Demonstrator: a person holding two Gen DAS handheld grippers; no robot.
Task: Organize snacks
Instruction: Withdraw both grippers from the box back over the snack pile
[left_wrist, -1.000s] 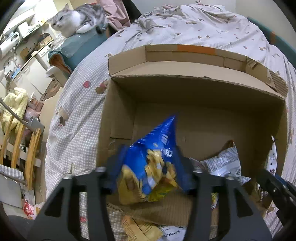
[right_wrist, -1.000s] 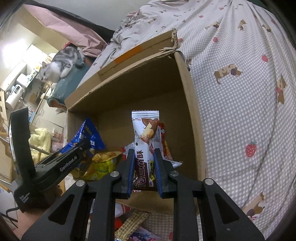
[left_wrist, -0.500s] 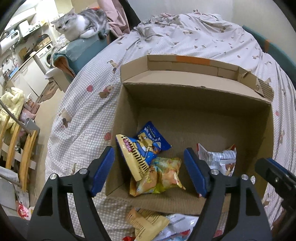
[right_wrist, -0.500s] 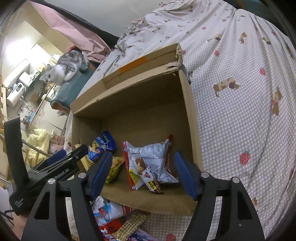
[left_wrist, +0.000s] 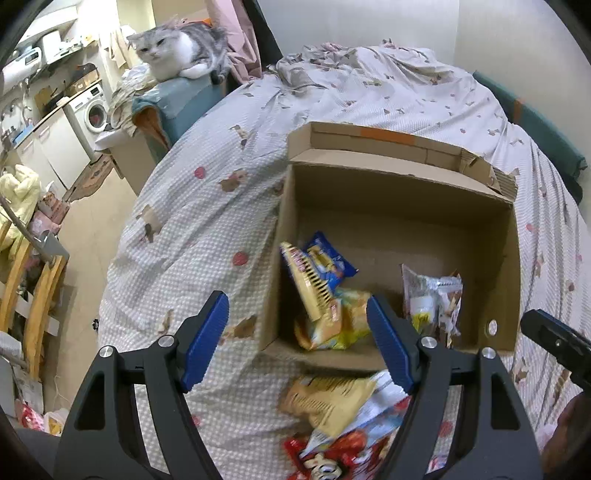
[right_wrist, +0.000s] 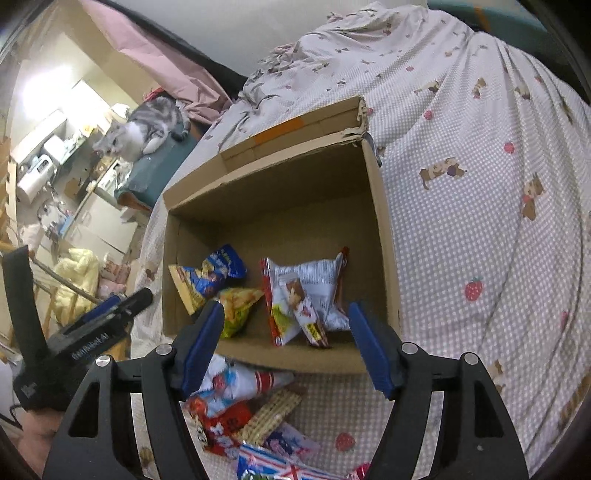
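Both pairs of tongs are spread wide with nothing between their blue pads: the left tongs (left_wrist: 297, 339) hang above the near left corner of the cardboard box (left_wrist: 399, 177), and the right tongs (right_wrist: 286, 345) hang above its near wall, toward the right side. Directly beyond the left tongs, inside the box against its left wall, lie a blue and yellow chip bag (left_wrist: 327, 264) and a crumpled yellow packet (left_wrist: 345, 325) touching it; beyond the right tongs, on the right half of the box floor, lie a white and red packet (right_wrist: 314, 286) with a brown-printed bar wrapper (right_wrist: 304, 310) resting on it. So a handful of snacks appear already sorted into the box, in two loose groups. What is left sits below and nearer than both tongs, on the dotted bedspread (right_wrist: 480, 221) just outside the box's near wall: a tan ridged wafer pack (left_wrist: 332, 400), a red and white bag (right_wrist: 236, 387), a woven-pattern biscuit pack (right_wrist: 271, 415) and more bright wrappers running off the lower edge, so their number cannot be told. My judgement is that the job is somewhere around its middle, the next pick most likely from this near pile. A grey and white cat (left_wrist: 177, 48) lies on a cushion far beyond the bed.
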